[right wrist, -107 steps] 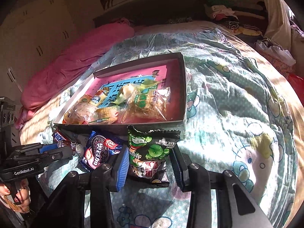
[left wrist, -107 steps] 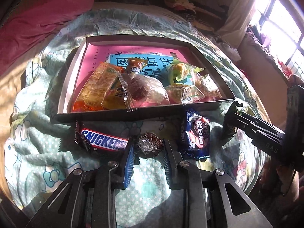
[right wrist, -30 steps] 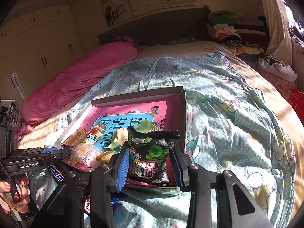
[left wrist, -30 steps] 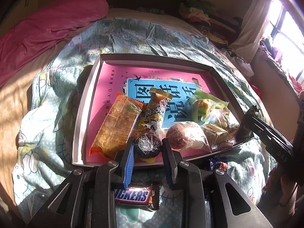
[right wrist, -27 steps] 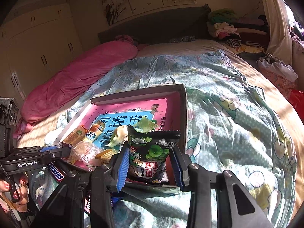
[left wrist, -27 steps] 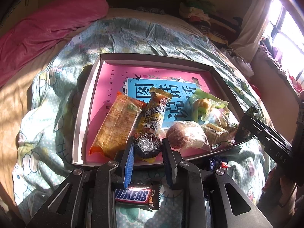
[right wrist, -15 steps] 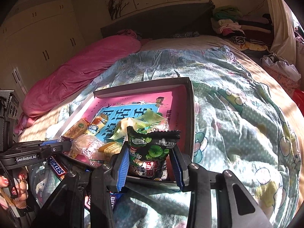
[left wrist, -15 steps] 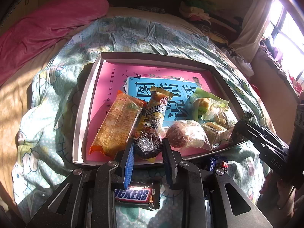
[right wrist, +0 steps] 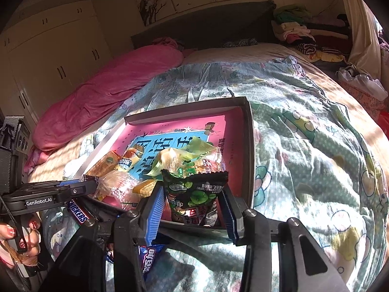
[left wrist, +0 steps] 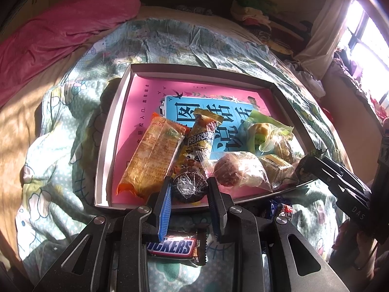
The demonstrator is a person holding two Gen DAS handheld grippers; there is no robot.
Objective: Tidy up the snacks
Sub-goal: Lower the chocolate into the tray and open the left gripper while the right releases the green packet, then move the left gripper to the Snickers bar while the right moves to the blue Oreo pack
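My left gripper (left wrist: pixel 189 182) is shut on a round dark cake in clear wrap (left wrist: pixel 189 187), held just over the near edge of the pink-lined tray (left wrist: pixel 114 126). In the right wrist view, my right gripper (right wrist: pixel 192 192) hangs over the tray's near right corner (right wrist: pixel 250 150). Its jaws are opening, and a black and green pea snack packet (right wrist: pixel 194 194) stands loose between them, its foot on the tray floor. A Snickers bar (left wrist: pixel 172 245) and a blue Oreo packet (right wrist: pixel 148 260) lie on the quilt in front of the tray.
Several snacks fill the tray's near half: an orange cracker pack (left wrist: pixel 153 158), a yellow bar (left wrist: pixel 199 141), wrapped buns (left wrist: pixel 240 170). The tray rests on a patterned quilt (right wrist: pixel 304 158). A pink blanket (left wrist: pixel 60 31) lies at the back left, and a person's hand (right wrist: pixel 14 233) holds the left tool.
The right jaws have spread apart and no longer pinch the pea packet, which now stands lower in the tray corner. The left gripper and its cake have not moved.
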